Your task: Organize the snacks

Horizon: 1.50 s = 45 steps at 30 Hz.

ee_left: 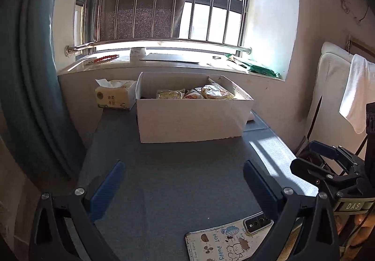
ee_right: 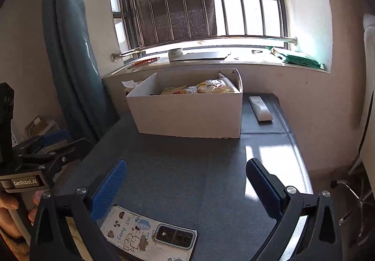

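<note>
Grey tabletop (ee_left: 178, 179) under a barred window (ee_left: 211, 3). Left to right: one tissue pack (ee_left: 114, 95), Chinese print I can't read; one white box (ee_left: 187, 118) holding at least three snack packets (ee_left: 216, 91), labels too small to read; one white remote (ee_right: 260, 108) just beside the box. One phone (ee_right: 145, 234) at the near edge, case reading "HOT PUPPY". My left claw (ee_left: 184, 187) gapes wide, empty. Right claw (ee_right: 186, 187) likewise, empty; its body reads "DAS", the left's "GenRobot.AI".
</note>
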### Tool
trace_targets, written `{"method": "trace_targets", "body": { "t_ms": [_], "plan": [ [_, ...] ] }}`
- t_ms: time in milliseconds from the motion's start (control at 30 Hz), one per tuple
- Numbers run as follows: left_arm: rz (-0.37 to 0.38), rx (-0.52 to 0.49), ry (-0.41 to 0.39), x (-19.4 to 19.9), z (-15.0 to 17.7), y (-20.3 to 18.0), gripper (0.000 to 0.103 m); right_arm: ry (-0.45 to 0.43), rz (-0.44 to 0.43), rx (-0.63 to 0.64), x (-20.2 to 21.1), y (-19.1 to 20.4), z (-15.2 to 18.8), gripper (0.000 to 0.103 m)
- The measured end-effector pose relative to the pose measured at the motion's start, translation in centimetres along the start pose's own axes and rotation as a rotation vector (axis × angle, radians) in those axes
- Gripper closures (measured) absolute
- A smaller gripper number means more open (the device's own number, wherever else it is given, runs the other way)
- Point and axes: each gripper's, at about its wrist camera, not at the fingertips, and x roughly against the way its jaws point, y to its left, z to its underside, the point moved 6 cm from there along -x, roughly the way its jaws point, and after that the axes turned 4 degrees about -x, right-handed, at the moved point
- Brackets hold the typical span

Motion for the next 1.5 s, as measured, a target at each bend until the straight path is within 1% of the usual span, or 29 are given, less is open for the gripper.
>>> {"method": "trace_targets", "body": {
  "t_ms": [133, 333, 500, 600, 700, 933, 1233, 1500],
  "plan": [
    [-0.001, 0.012, 0.002, 0.2, 0.0, 0.4, 0.0, 0.012, 0.01, 0.009, -0.2, 0.0, 0.3, 0.0],
    [-0.004, 0.006, 0.012, 0.0, 0.3, 0.3, 0.0, 0.011, 0.003, 0.006, 0.0, 0.1, 0.4, 0.0],
    [-0.009, 0.005, 0.011, -0.1, 0.3, 0.2, 0.0, 0.029, -0.041, -0.002, -0.1, 0.4, 0.6, 0.0],
    [-0.018, -0.002, 0.014, -0.1, 0.4, 0.1, 0.0, 0.026, -0.031, 0.006, 0.0, 0.6, 0.6, 0.0],
    [-0.005, 0.003, 0.017, -0.1, 0.5, 0.0, 0.0, 0.029, -0.033, 0.006, 0.0, 0.6, 0.6, 0.0],
    [0.0, 0.005, 0.032, -0.4, 0.8, -0.1, 0.0, 0.038, -0.032, 0.011, -0.2, 0.8, 0.9, 0.0],
    [-0.008, 0.001, 0.04, -0.5, 0.9, -0.1, 0.0, 0.043, -0.038, 0.011, -0.3, 0.9, 1.0, 0.0],
    [-0.001, 0.002, 0.047, -0.7, 1.1, -0.1, 0.0, 0.052, -0.04, 0.009, -0.5, 0.9, 1.2, 0.0]
  ]
}}
